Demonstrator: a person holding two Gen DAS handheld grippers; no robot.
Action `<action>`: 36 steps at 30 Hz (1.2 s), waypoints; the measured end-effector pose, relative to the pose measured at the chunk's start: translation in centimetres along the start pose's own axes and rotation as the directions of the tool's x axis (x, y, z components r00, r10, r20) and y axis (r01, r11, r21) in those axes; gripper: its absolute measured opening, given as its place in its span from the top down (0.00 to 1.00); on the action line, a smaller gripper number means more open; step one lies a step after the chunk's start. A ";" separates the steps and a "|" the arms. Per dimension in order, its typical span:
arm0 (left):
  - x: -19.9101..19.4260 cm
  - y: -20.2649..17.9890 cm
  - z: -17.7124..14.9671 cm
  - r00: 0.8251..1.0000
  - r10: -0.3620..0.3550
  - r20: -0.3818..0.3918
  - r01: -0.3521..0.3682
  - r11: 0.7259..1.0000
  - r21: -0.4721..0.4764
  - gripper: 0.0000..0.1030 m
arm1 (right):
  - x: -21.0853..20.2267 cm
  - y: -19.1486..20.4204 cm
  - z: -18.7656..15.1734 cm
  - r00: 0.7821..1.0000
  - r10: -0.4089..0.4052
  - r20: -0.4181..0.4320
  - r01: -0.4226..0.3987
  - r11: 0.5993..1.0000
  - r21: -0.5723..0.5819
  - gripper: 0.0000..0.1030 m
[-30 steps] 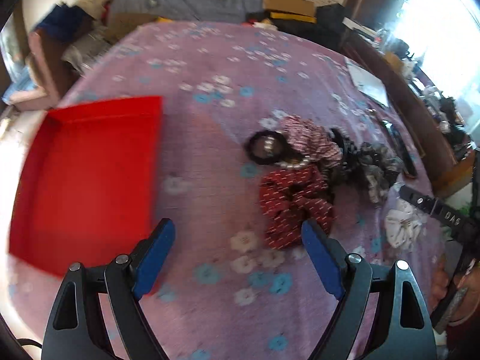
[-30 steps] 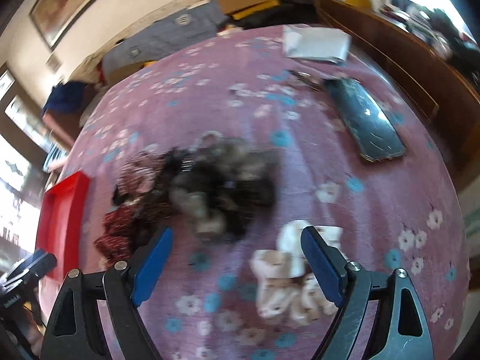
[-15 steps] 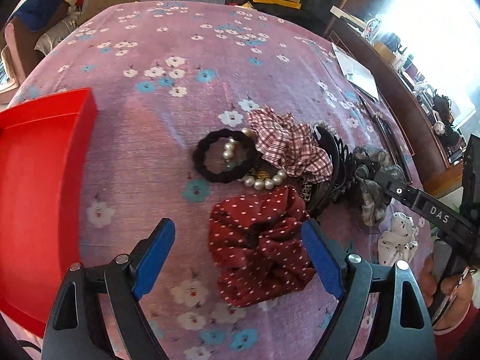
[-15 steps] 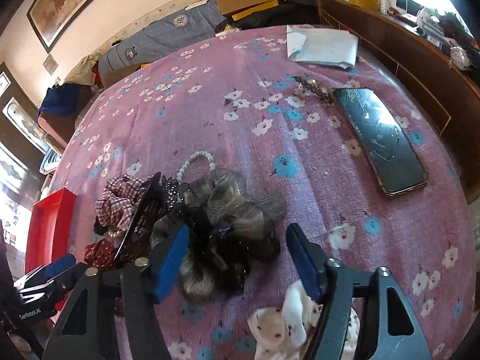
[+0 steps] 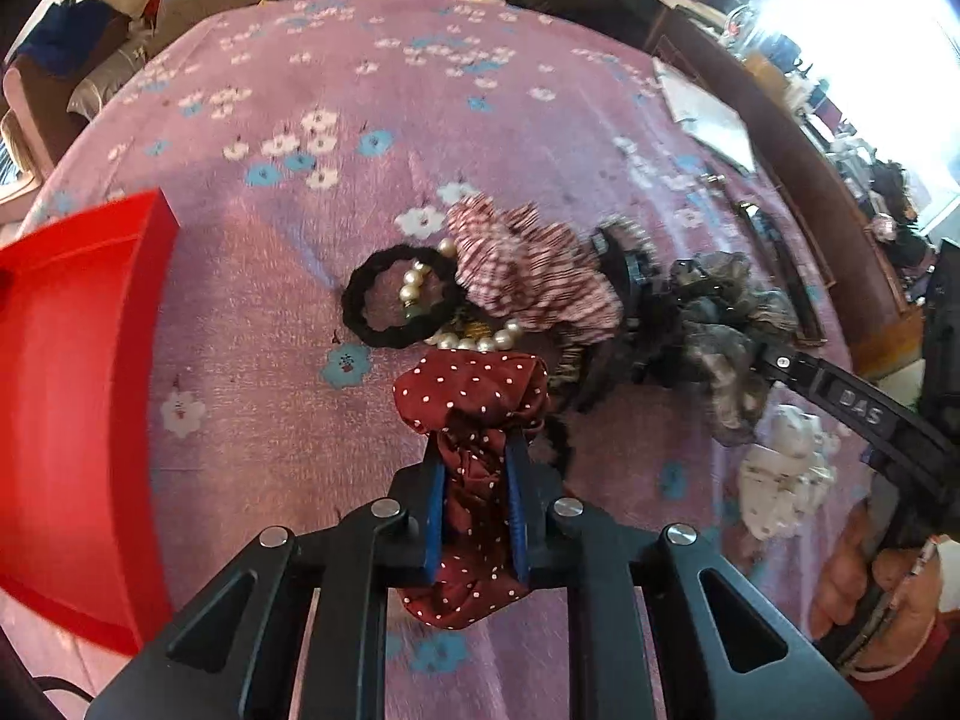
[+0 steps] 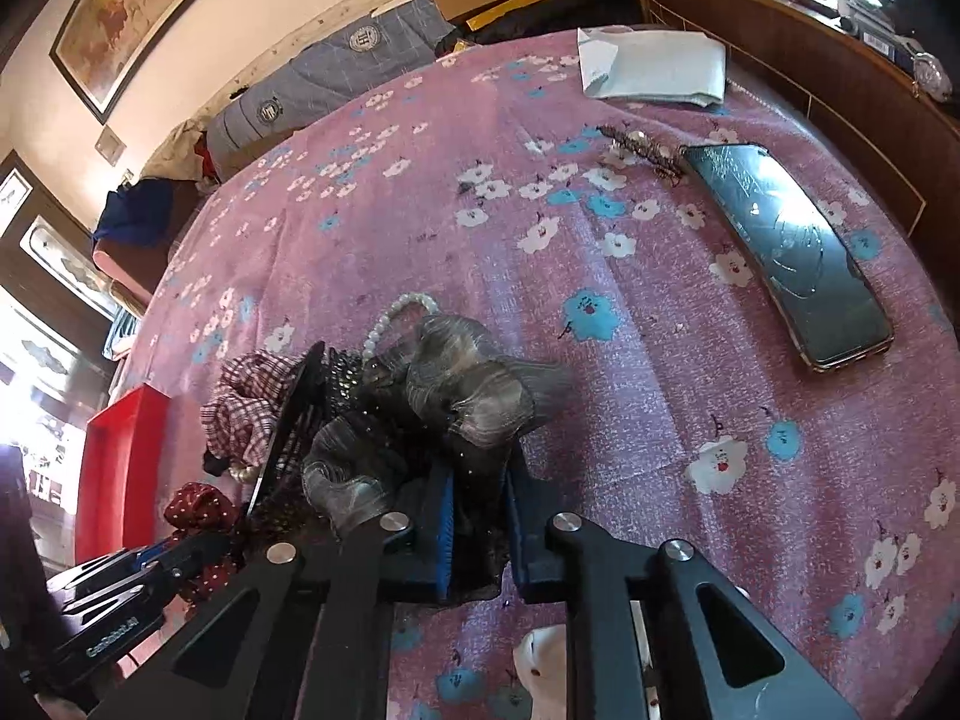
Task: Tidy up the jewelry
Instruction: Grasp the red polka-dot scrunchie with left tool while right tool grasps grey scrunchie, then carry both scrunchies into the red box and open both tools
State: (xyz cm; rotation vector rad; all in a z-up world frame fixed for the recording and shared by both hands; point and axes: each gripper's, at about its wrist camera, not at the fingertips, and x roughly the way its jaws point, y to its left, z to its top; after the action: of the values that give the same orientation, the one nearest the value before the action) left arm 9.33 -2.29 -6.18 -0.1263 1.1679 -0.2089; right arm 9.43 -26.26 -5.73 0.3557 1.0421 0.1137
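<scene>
A heap of hair accessories lies on the purple flowered cloth [image 5: 288,420]. My left gripper [image 5: 475,480] is shut on a dark red dotted scrunchie [image 5: 474,384] at the heap's near side. Behind it lie a black hair tie [image 5: 360,312], a pearl string [image 5: 480,341] and a plaid scrunchie [image 5: 534,276]. My right gripper [image 6: 480,510] is shut on a grey-black gauze scrunchie [image 6: 468,396], also in the left wrist view [image 5: 720,324]. A red tray [image 5: 66,396] sits left of the heap.
A white scrunchie [image 5: 780,480] lies right of the heap. A phone [image 6: 792,252], a hair clip [image 6: 642,150] and folded white paper [image 6: 654,66] lie further right. A wooden board [image 6: 840,78] borders that side; bedding [image 6: 336,78] is piled at the back.
Both grippers moved forward into the heap and closed: the left on the red dotted scrunchie, the right on the grey-black gauze scrunchie.
</scene>
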 end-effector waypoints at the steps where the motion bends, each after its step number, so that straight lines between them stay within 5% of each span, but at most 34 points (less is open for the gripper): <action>1: -0.9 -0.1 -0.1 1.000 0.004 0.011 -0.004 1.000 0.007 0.85 | -0.4 0.0 0.0 1.000 0.002 0.007 -0.002 1.000 0.003 0.86; 10: -7.1 1.0 -0.3 0.993 0.021 0.112 -0.023 0.999 0.025 0.84 | -5.8 1.0 -0.8 0.995 -0.015 0.099 0.015 1.000 0.000 0.86; 18: -11.0 9.3 -0.2 0.976 0.123 0.180 -0.114 0.992 -0.059 0.84 | -8.3 6.5 -0.2 0.990 0.063 0.129 -0.054 0.996 -0.075 0.86; 26: -12.4 21.6 0.9 0.951 0.268 0.152 -0.242 0.955 -0.171 0.84 | -3.6 18.0 -0.7 0.974 0.226 0.002 -0.221 0.956 -0.195 0.85; 36: -8.9 30.7 3.8 0.957 0.273 0.102 -0.245 0.943 -0.225 0.84 | 5.7 30.7 -2.0 0.958 0.248 -0.143 -0.280 0.915 -0.292 0.85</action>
State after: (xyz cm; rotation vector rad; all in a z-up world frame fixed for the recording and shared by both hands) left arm 12.47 29.60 -3.05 -0.1675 1.0597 0.1554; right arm 12.90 4.43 -0.89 0.2037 1.0550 0.5396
